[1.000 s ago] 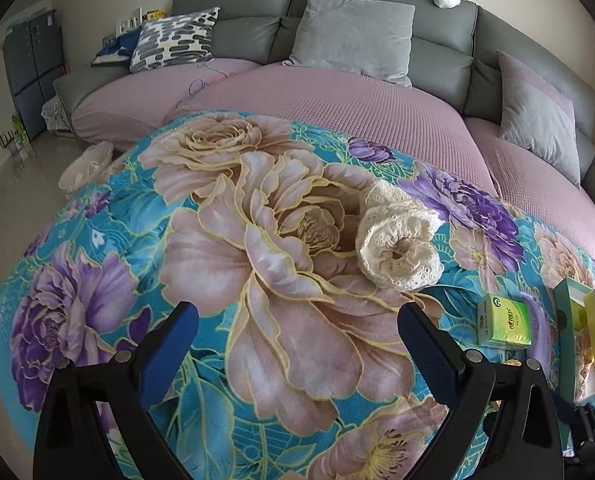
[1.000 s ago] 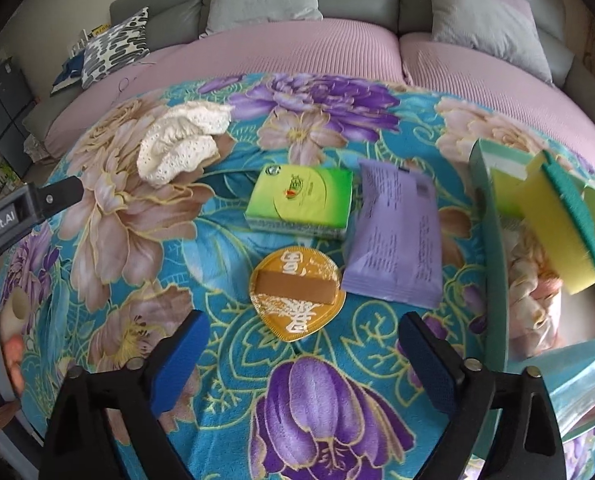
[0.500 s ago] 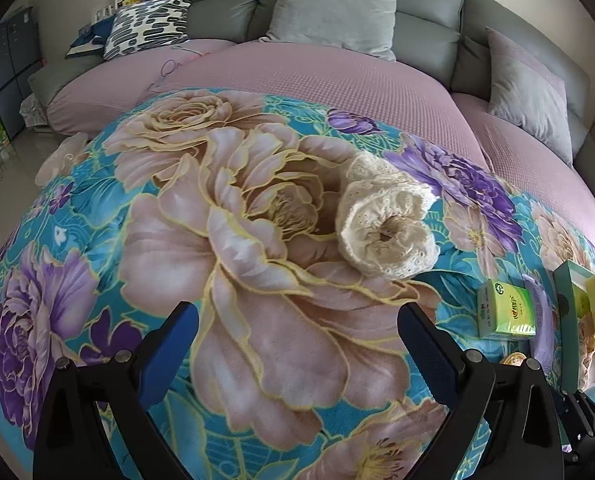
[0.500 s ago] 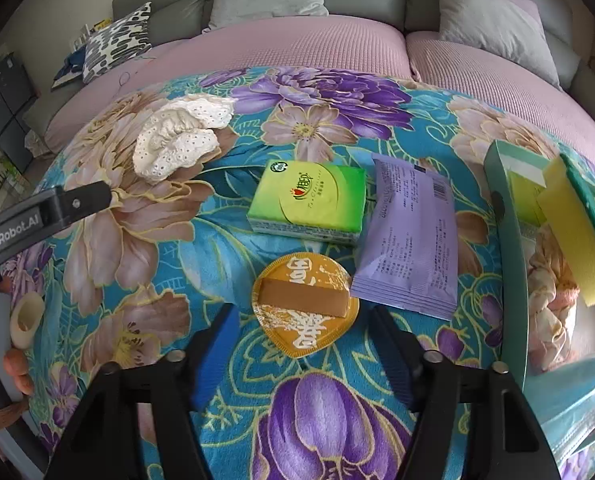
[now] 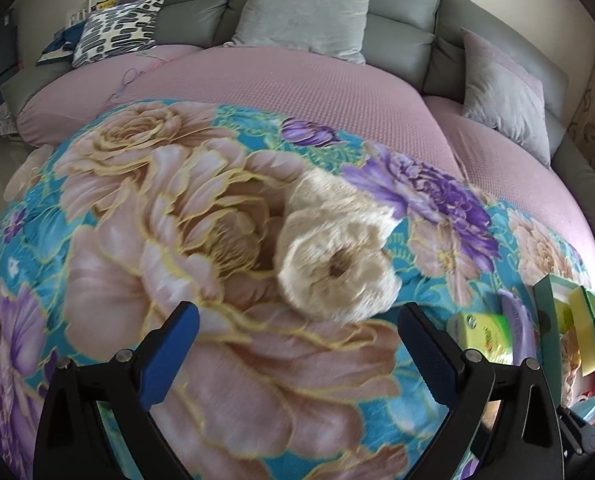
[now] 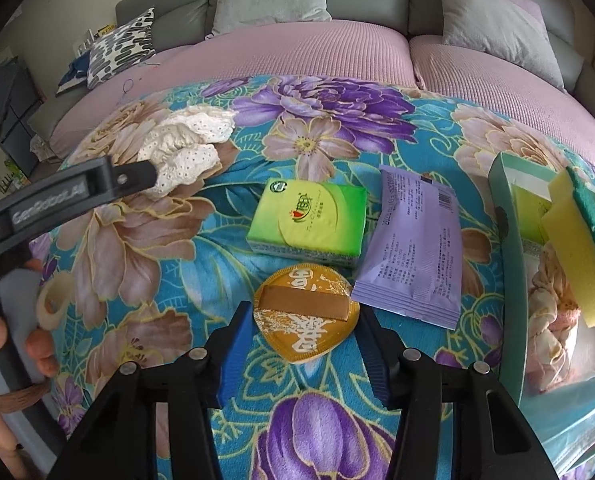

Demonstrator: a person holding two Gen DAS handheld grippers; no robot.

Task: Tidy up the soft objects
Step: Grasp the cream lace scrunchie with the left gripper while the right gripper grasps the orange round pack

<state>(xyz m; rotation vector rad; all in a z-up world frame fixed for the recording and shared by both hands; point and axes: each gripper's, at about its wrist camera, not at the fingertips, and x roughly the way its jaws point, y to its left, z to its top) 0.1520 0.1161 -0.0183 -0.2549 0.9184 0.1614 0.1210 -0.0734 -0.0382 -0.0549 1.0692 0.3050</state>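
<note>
A cream lace fabric bundle (image 5: 333, 264) lies on the floral blanket (image 5: 177, 240). My left gripper (image 5: 297, 344) is open and empty, with the bundle just ahead between the fingertips. In the right wrist view the bundle (image 6: 185, 152) lies far left, with the left gripper's finger beside it. My right gripper (image 6: 305, 356) is partly closed, its jaws on either side of a round orange pad (image 6: 305, 316) without clamping it. A green tissue pack (image 6: 307, 218) and a purple wipes pack (image 6: 413, 244) lie beyond it.
A teal box (image 6: 509, 248) at the right holds a yellow-green sponge (image 6: 577, 244) and cloths. A grey sofa with a pink cover (image 5: 297, 88) and cushions lies behind the blanket. A hand with a tape roll (image 6: 51, 304) is at the left.
My left gripper has moved forward toward the lace bundle. My right gripper has moved forward and narrowed around the orange pad.
</note>
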